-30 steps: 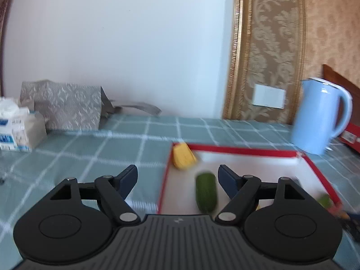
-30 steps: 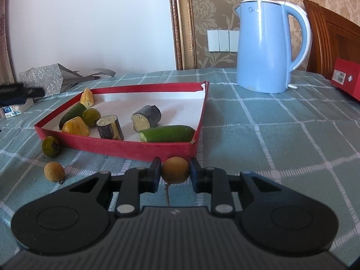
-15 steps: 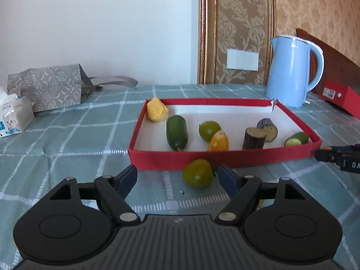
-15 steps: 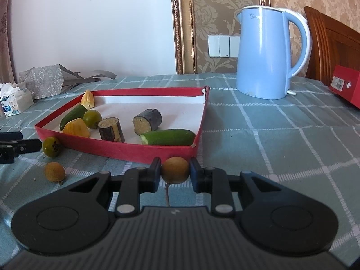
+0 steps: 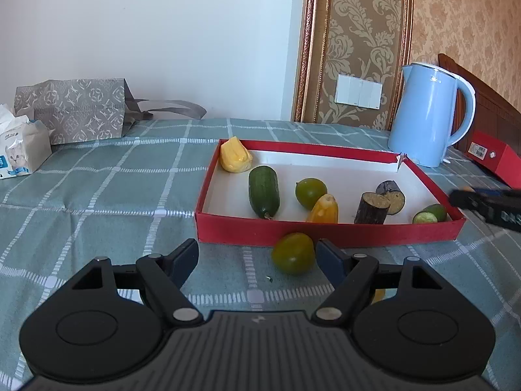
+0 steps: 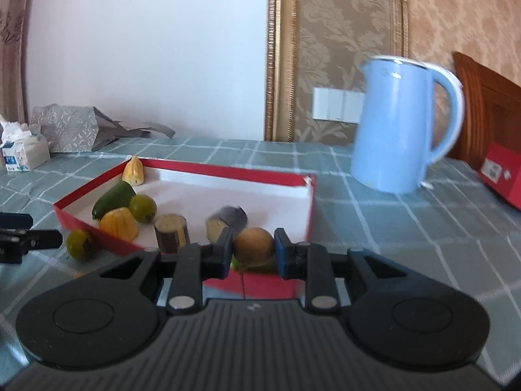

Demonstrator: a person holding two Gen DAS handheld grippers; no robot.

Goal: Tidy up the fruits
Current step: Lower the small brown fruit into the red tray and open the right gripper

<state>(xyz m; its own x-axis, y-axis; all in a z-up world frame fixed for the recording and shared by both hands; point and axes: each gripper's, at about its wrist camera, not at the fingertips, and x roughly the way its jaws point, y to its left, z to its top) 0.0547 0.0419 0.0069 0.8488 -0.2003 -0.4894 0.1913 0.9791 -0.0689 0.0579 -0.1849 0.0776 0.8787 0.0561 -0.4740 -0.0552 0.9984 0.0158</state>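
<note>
A round brown fruit (image 6: 253,246) is clamped between the right gripper (image 6: 253,250) pads above the red tray's (image 6: 311,202) near wall, while a green fruit (image 5: 293,253) (on the cloth) is flanked by the open left gripper (image 5: 257,257)

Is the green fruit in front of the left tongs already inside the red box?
No, the green fruit lies on the tablecloth just outside the red box, against its near wall.

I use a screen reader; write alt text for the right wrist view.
The right gripper is shut on a round brown fruit, held at the near wall of a red tray of fruit pieces. A blue kettle stands behind on the checked tablecloth.
</note>
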